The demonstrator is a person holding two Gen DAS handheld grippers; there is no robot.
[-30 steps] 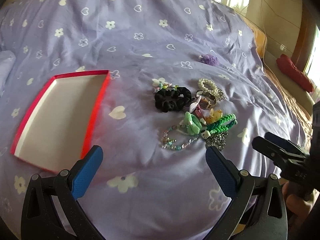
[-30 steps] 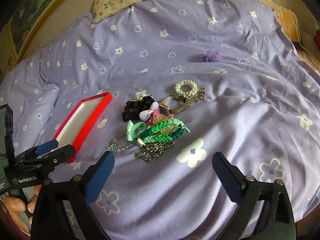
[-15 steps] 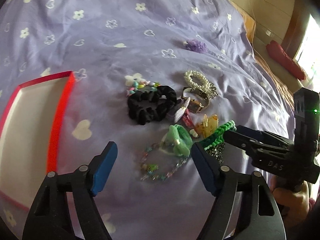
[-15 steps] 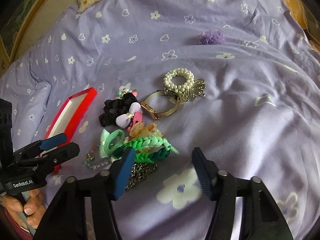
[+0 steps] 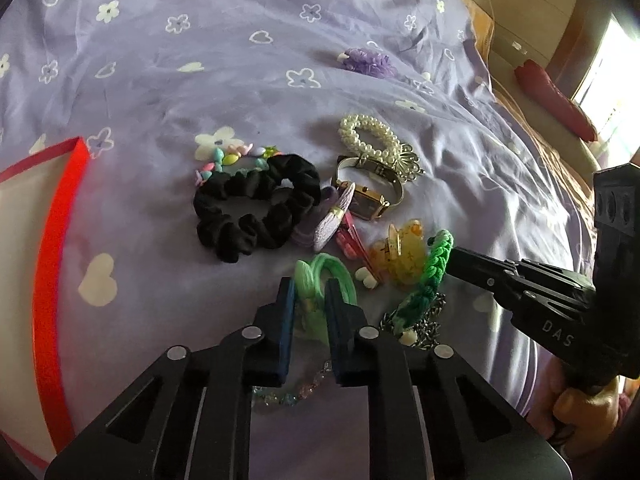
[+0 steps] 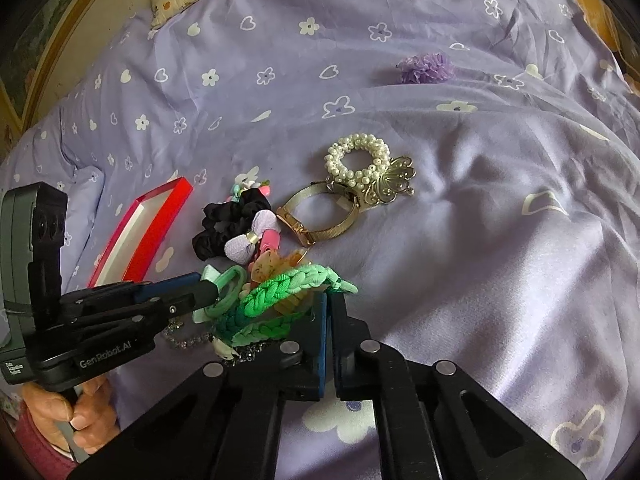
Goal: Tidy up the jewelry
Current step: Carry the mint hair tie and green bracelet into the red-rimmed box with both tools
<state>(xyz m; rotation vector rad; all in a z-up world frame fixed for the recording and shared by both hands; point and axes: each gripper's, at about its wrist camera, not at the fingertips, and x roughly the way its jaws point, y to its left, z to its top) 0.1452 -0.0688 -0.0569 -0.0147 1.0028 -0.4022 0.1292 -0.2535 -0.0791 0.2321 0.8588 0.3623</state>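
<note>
Jewelry pile (image 5: 340,220) on the purple bedspread (image 5: 240,60), right of the red-rimmed box (image 5: 52,240). Left gripper (image 5: 311,300) is clamped on the light green hair tie (image 5: 320,276); right gripper (image 6: 328,320) is pinched on the braided green bracelet (image 6: 288,284) at the pile's near edge. Lift each slowly and apart, since the chain (image 5: 424,324) beneath may snag.

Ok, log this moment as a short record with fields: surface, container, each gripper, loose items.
surface: purple floral bedspread
container: red-rimmed box, to the left of the pile, nothing visible inside
left gripper: jaws shut on light green hair tie
right gripper: jaws shut on green braided bracelet
loose items: black scrunchie, pearl hair tie, gold watch, purple flower
</note>
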